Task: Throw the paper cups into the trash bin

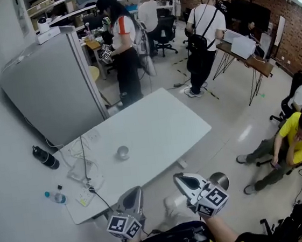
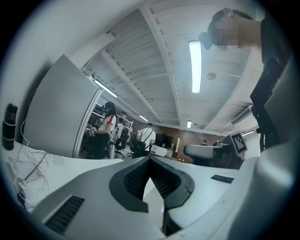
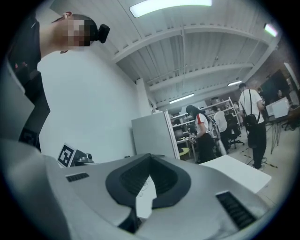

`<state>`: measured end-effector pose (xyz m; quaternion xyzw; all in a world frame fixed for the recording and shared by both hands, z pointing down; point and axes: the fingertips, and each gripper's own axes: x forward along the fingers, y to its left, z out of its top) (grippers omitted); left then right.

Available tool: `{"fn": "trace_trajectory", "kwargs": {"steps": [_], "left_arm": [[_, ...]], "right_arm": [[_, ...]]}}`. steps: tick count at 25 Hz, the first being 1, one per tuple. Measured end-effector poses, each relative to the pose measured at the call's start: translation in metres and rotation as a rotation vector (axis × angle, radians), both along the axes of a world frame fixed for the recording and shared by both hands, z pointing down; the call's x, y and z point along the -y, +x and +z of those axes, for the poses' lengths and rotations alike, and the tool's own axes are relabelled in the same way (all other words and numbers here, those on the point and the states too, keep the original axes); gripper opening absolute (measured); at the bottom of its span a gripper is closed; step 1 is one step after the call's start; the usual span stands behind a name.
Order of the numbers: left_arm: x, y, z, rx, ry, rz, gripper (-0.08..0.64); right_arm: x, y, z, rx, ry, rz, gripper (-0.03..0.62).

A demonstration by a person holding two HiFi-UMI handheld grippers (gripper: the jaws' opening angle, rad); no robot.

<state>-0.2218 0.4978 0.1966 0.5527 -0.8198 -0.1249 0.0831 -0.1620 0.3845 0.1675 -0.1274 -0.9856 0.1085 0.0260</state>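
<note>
A small greyish cup (image 1: 122, 152) stands upright near the middle of the white table (image 1: 162, 122). A round silvery bin (image 1: 220, 180) sits on the floor just right of my right gripper (image 1: 183, 181). Both grippers are held low, in front of the table's near edge and well short of the cup. My left gripper (image 1: 133, 196) has its jaws together and nothing in them. In the gripper views the left gripper (image 2: 150, 160) and the right gripper (image 3: 150, 157) each show tips that meet, and both point up toward the ceiling. A white thing (image 1: 174, 203) lies on the floor between the grippers; I cannot tell what it is.
A black bottle (image 1: 45, 157), a small water bottle (image 1: 56, 197) and white cables (image 1: 85, 168) lie on the table's left end. A grey partition (image 1: 55, 90) stands behind it. People stand at the back, and one in a yellow shirt (image 1: 296, 139) sits at the right.
</note>
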Motion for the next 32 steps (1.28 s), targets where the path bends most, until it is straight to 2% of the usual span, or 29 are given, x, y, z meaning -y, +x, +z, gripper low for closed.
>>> {"fn": "trace_trajectory", "kwargs": {"steps": [5,8,15,22,32], "left_arm": [[0.034,-0.035,-0.011,0.071,0.002,-0.049,0.003],[0.050,-0.059,-0.012,0.059,-0.005,-0.105,0.003],[0.080,-0.089,-0.023,0.082,-0.016,-0.161,0.003],[0.081,-0.117,-0.018,0.061,-0.037,-0.202,0.003],[0.049,-0.180,-0.015,0.053,-0.030,-0.254,0.003]], "right_arm": [[0.039,-0.062,0.001,0.004,0.002,-0.083,0.003],[0.053,-0.092,-0.006,0.019,0.011,-0.134,0.003],[0.085,-0.130,-0.011,0.033,-0.011,-0.185,0.003],[0.087,-0.161,-0.005,0.013,-0.027,-0.212,0.003],[0.060,-0.215,-0.012,0.031,0.027,-0.238,0.005]]}}
